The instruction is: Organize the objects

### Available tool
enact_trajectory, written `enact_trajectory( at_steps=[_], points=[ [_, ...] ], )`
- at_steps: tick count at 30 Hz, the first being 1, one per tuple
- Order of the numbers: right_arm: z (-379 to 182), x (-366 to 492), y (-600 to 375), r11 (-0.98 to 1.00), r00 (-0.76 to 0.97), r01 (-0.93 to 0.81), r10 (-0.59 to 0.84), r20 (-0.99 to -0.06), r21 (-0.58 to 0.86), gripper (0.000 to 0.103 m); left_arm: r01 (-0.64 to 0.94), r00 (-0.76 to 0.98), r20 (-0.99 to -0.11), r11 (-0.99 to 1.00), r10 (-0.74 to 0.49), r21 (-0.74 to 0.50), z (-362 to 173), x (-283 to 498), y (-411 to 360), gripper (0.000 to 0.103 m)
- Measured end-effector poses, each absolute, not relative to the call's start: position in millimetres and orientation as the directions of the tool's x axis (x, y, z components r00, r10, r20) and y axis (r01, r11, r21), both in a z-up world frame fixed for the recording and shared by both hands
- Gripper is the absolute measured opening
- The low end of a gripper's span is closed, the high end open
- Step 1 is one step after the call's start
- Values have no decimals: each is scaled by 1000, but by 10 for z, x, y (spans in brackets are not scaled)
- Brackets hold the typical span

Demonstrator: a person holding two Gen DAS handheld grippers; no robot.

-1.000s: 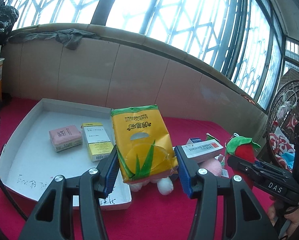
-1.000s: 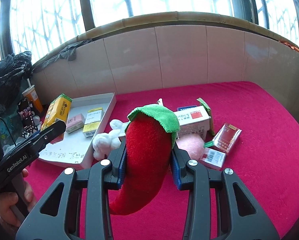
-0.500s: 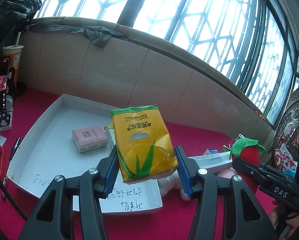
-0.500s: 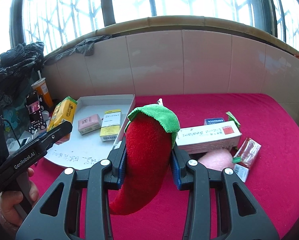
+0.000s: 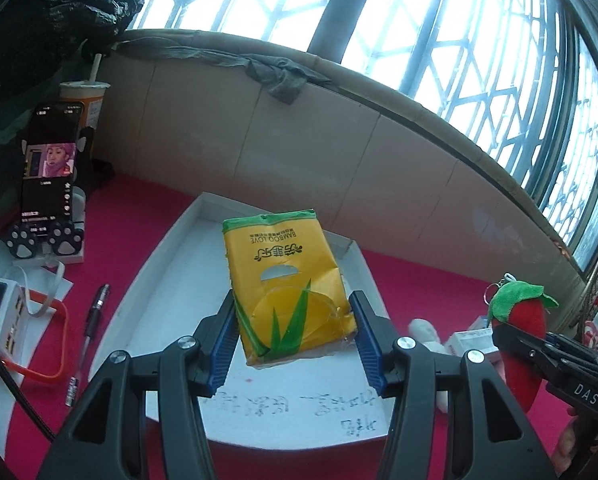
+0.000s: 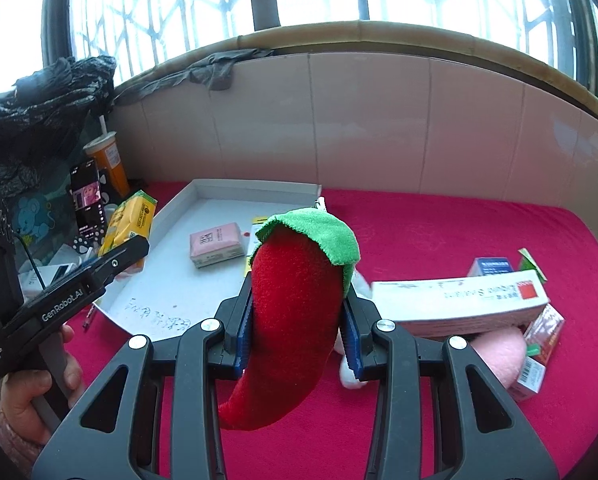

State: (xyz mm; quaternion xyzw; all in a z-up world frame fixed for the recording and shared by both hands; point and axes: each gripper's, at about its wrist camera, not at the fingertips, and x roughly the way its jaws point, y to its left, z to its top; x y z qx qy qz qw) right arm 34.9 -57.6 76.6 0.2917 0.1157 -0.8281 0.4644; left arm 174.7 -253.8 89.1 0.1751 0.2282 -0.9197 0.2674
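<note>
Left wrist view. The left gripper (image 5: pixel 293 340) is clamped on the lower sides of a yellow tissue pack (image 5: pixel 287 284), its blue pads pressing both edges. The pack is held up clear of the white tray (image 5: pixel 167 280), roughly over the tray's middle, lower end tilted toward the camera. My reading: it is being carried in for a set-down, and the side grip leaves its underside free to land flat. Beside the tray's left rim lie a pen (image 5: pixel 89 328) and a phone on a paw-foot stand (image 5: pixel 49 172) (neither looks like part of the sorting). At far right the red chili plush (image 5: pixel 521 320) shows in the other tool.

Right wrist view. The right gripper (image 6: pixel 299 328) is clenched around the middle of the chili plush (image 6: pixel 295 316), green cap up, pointed tail hanging below the jaws. A soft toy squeezes down, which would explain the narrow jaw gap. It hangs above the red cloth (image 6: pixel 439 232) near the tray's (image 6: pixel 255 188) right edge. In the tray a pink packet (image 6: pixel 217 244) already lies flat; a yellow-edged box is mostly hidden behind the plush. Well to the right, a long white carton (image 6: pixel 459 300) rests on a pink plush (image 6: pixel 499 350) among small packets (probably still to be sorted).
</note>
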Motion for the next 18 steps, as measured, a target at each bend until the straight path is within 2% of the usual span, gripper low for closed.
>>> enact_trajectory(
  at_steps=[8, 18],
  points=[
    [694, 406, -961, -506, -368, 860, -700, -612, 62, 36, 636, -747, -484, -703, -457, -318, 775, 1869, -2892, 54],
    [483, 455, -1556, -449, -316, 893, -675, -667, 31, 36, 649, -714, -529, -717, -459, -253, 636, 1766, -2915, 55]
  ],
)
